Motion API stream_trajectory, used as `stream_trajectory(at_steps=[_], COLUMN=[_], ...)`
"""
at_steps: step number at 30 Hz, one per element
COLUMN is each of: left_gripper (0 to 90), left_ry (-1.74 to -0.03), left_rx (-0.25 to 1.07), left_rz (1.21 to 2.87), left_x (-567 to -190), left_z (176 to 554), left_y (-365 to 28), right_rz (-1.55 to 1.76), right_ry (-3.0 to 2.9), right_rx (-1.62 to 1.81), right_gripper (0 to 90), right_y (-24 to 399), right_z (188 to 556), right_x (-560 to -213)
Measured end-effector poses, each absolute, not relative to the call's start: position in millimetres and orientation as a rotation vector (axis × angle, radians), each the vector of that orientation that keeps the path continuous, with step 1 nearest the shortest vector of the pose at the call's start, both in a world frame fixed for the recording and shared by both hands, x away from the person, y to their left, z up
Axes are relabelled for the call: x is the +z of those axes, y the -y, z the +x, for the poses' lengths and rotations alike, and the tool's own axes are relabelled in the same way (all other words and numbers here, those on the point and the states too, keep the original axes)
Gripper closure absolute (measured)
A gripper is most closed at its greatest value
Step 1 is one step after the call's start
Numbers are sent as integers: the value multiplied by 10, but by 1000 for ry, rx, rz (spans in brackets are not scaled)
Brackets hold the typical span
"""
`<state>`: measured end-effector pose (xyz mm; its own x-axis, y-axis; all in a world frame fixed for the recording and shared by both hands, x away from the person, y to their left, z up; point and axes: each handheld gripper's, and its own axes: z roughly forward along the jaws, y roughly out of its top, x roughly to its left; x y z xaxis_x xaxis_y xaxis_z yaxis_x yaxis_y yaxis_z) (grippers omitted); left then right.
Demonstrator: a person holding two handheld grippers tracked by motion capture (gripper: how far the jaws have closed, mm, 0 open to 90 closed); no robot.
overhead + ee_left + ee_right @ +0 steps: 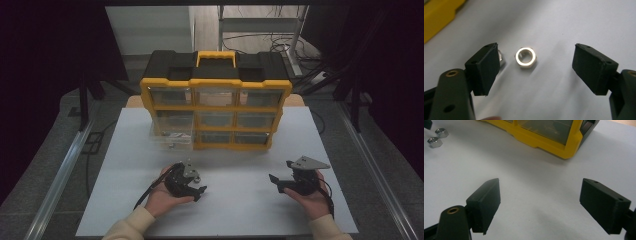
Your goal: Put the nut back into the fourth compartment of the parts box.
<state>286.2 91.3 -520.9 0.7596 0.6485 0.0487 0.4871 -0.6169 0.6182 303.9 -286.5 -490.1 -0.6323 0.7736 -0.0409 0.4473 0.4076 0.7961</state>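
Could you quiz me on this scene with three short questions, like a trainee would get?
1. True or false: the left gripper is clamped on a nut.
2. How many metal nuts lie on the white table? A) one B) two C) four
3. Which drawer of the yellow organizer is pulled out toward the person?

Key:
1. False. Its jaws stand wide apart, with one nut lying untouched between them on the table and the second nut partly behind one pad.
2. B, two, lying side by side.
3. The clear drawer in the left column, bottom row.
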Motion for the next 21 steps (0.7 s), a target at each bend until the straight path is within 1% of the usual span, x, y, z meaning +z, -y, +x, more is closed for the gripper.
stream_trajectory(at_steps=[17, 21], left_gripper=[333, 377], left_ry=[-850, -866], left_rx=[293, 290], left_rz=[2382, 2379], left_x=[-5261, -5260], left_z=[2906, 2926], left_y=[-862, -876], right_rz=[1045, 1044], right_ry=[-2272, -2273], right_rx=[1094, 1094], right_gripper=[174, 174], right_y=[2862, 2858], right_z=[3045, 3044], right_x=[-4909, -4910])
